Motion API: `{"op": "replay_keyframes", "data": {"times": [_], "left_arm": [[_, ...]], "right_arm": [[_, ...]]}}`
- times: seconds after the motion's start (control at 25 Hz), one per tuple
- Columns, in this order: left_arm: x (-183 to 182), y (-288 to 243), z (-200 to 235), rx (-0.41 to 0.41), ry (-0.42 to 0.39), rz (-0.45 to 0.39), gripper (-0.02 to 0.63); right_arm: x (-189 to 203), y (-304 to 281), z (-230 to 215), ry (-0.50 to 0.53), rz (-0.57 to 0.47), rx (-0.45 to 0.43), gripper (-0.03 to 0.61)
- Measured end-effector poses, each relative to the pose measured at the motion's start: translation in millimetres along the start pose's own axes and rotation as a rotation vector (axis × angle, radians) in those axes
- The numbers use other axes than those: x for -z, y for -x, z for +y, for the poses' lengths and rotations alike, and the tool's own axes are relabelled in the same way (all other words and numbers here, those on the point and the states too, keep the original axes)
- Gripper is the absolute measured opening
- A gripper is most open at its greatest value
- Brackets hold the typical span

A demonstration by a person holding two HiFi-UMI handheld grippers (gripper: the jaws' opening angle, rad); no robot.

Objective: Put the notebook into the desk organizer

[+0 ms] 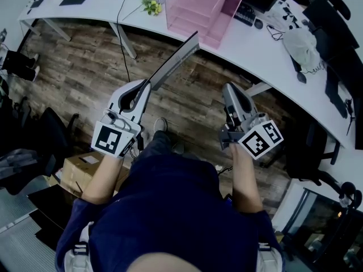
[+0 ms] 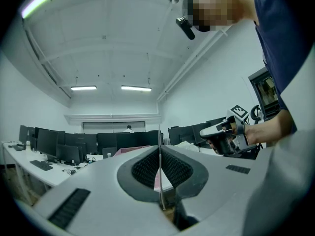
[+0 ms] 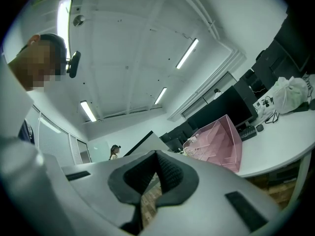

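Note:
A thin grey notebook (image 1: 176, 60) is held edge-on over the wooden floor, its far end pointing toward the pink desk organizer (image 1: 201, 9) on the white desk. My left gripper (image 1: 147, 88) is shut on the notebook's near end. In the left gripper view the notebook's edge (image 2: 159, 178) runs as a thin line between the pads. My right gripper (image 1: 228, 90) sits to the right, apart from the notebook, shut with nothing in it. The right gripper view shows the notebook (image 3: 145, 142) at left and the organizer (image 3: 217, 145) ahead on the desk.
A curved white desk (image 1: 249, 44) carries a keyboard (image 1: 245, 14), a white bag (image 1: 300, 45) and small flowers (image 1: 151, 5). A cardboard box (image 1: 79, 169) lies on the floor at lower left. Dark office chairs (image 1: 309, 152) stand at right.

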State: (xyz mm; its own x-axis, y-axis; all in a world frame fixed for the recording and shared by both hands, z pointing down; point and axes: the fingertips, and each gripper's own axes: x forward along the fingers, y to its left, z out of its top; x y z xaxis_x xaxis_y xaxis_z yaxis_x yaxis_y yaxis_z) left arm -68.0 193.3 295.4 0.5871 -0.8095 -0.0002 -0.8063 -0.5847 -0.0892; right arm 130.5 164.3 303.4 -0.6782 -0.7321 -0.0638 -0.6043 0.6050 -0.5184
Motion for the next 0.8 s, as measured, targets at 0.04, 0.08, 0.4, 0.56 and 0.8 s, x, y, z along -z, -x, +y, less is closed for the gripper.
{"op": "replay_keyframes", "data": {"times": [0.04, 0.08, 0.4, 0.56, 0.8], "left_arm": [[1.2, -1.5, 2.2, -0.003, -0.002, 0.002, 0.034], [1.9, -3.6, 4.5, -0.005, -0.004, 0.003, 0.034], [10.1, -28.1, 25.0, -0.006, 0.003, 0.007, 0.034], [17.3, -44.6, 36.1, 0.005, 0.007, 0.011, 0.034], [23.6, -69.0, 59.6, 0.018, 0.016, 0.013, 0.034]], "right_arm": [[-0.7, -2.0, -1.6, 0.000, 0.000, -0.001, 0.003], [-1.4, -4.3, -3.4, 0.000, 0.001, -0.002, 0.003], [-4.4, -27.3, -23.5, -0.001, 0.013, 0.004, 0.003], [-4.5, -41.1, -37.5, -0.005, 0.020, 0.015, 0.003], [-5.8, -68.0, -54.9, -0.012, 0.028, 0.028, 0.003]]}}
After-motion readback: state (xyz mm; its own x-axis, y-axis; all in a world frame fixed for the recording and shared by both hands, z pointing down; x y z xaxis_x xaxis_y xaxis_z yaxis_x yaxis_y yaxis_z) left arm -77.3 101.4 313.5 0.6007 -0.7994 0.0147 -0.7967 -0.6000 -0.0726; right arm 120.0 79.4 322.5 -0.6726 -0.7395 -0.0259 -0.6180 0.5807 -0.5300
